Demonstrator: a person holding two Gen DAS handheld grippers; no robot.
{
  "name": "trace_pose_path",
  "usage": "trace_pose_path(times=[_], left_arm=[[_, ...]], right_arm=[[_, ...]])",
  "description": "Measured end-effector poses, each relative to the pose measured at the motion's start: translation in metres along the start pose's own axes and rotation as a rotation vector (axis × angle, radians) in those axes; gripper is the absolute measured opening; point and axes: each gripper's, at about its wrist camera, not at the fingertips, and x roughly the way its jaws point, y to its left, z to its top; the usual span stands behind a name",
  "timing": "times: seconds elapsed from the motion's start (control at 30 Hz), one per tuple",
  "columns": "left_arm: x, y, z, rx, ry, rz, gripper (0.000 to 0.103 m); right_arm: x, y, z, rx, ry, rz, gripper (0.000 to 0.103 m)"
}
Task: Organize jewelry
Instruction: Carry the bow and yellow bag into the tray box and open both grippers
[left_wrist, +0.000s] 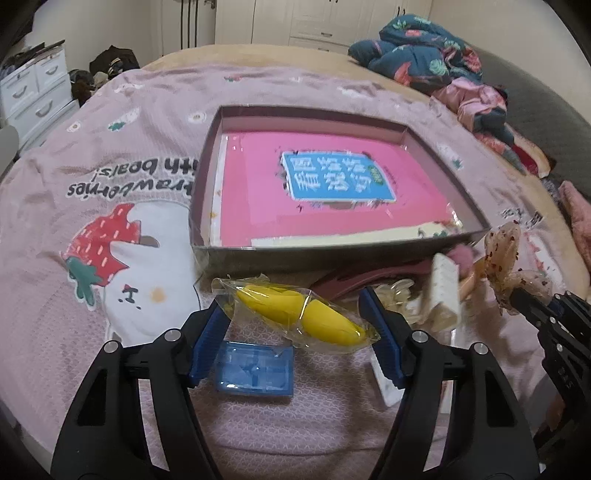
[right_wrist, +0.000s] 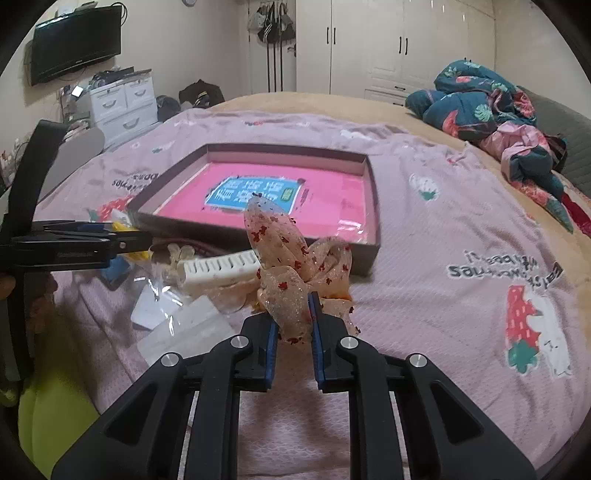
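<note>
My right gripper (right_wrist: 293, 314) is shut on a sheer peach bow (right_wrist: 291, 258) with red specks, held above the bedspread just in front of the grey tray (right_wrist: 373, 206); the bow also shows at the right of the left wrist view (left_wrist: 504, 254). My left gripper (left_wrist: 295, 306) is open, its blue pads either side of a yellow hair clip in a clear bag (left_wrist: 299, 314). A blue plastic box (left_wrist: 255, 369) lies below it. The tray (left_wrist: 207, 192) has a pink liner with a blue label.
A white comb-like clip (right_wrist: 221, 267), a clear claw clip (right_wrist: 177, 258), a dark red headband (left_wrist: 351, 282) and clear packets (right_wrist: 177, 321) lie on the pink bedspread in front of the tray. Crumpled bedding (right_wrist: 487, 107) lies at the far right.
</note>
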Motion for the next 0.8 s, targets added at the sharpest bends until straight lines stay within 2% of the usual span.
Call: trace_pose_path(times=[0.33,0.8], left_arm=[[-0.017,0.006,0.031,-0.022,-0.071,0.010,0.062],[0.023,0.014,0.066,-0.057,-0.055,0.032,0.062]], right_arm=[[-0.002,-0.013,0.021,0.012,-0.037,-0.026,0.015],[0.044,-0.028,0.080,-0.014,-0.072,-0.050,0.015]])
